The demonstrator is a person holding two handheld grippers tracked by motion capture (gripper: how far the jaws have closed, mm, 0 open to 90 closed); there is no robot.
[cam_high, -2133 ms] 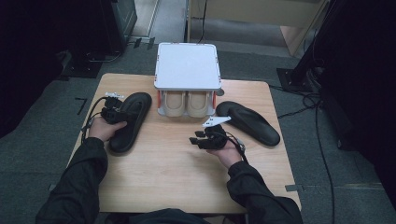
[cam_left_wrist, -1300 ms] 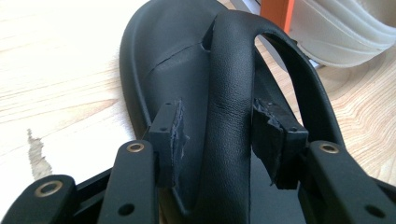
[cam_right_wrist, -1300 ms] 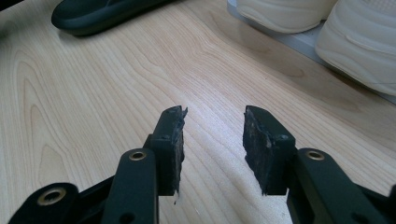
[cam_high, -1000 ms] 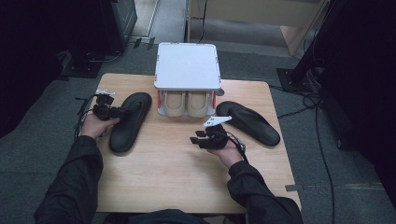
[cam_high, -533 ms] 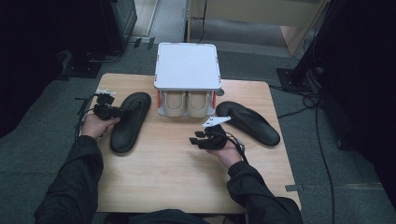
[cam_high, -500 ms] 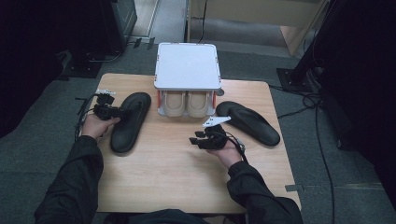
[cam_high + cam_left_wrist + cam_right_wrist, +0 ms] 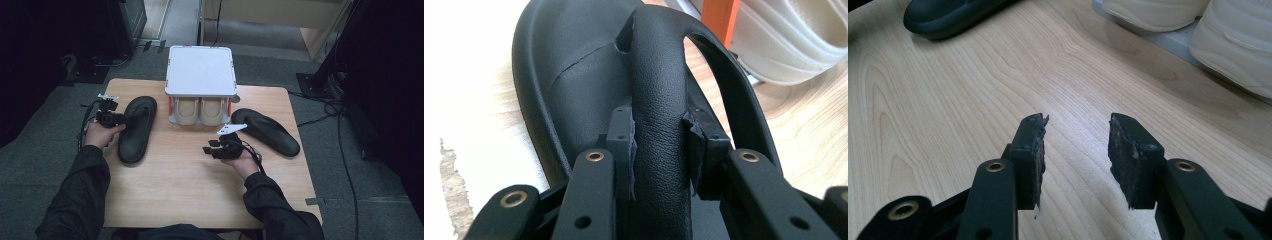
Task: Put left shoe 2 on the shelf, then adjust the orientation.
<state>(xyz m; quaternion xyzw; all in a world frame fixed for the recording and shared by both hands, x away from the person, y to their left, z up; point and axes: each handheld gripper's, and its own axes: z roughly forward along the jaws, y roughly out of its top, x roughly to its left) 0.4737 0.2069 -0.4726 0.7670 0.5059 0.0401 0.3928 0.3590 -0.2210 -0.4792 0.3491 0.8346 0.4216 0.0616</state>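
Note:
A black thong sandal [image 7: 136, 131] lies on the left of the wooden table [image 7: 190, 185]. My left gripper [image 7: 117, 119] reaches it from the left. In the left gripper view the gripper [image 7: 656, 125] is shut on the sandal's thick black strap [image 7: 659, 75], both pads pressing its sides; the jaws have just been closing on it. A second black sandal [image 7: 267, 131] lies at the right. My right gripper [image 7: 210, 148] rests mid-table, pointing left; its jaws [image 7: 1075, 130] stand open over bare wood with nothing between them.
A white-topped rack [image 7: 201, 70] with orange posts [image 7: 719, 20] stands at the table's back centre, holding a pair of cream shoes [image 7: 200, 111] underneath. Those shoes [image 7: 1238, 30] sit close to the right gripper's far side. Dark floor and cables surround the table.
The left hand has shifted slightly left along the sandal since the earliest frame and has held there. The right hand and both sandals have stayed put.

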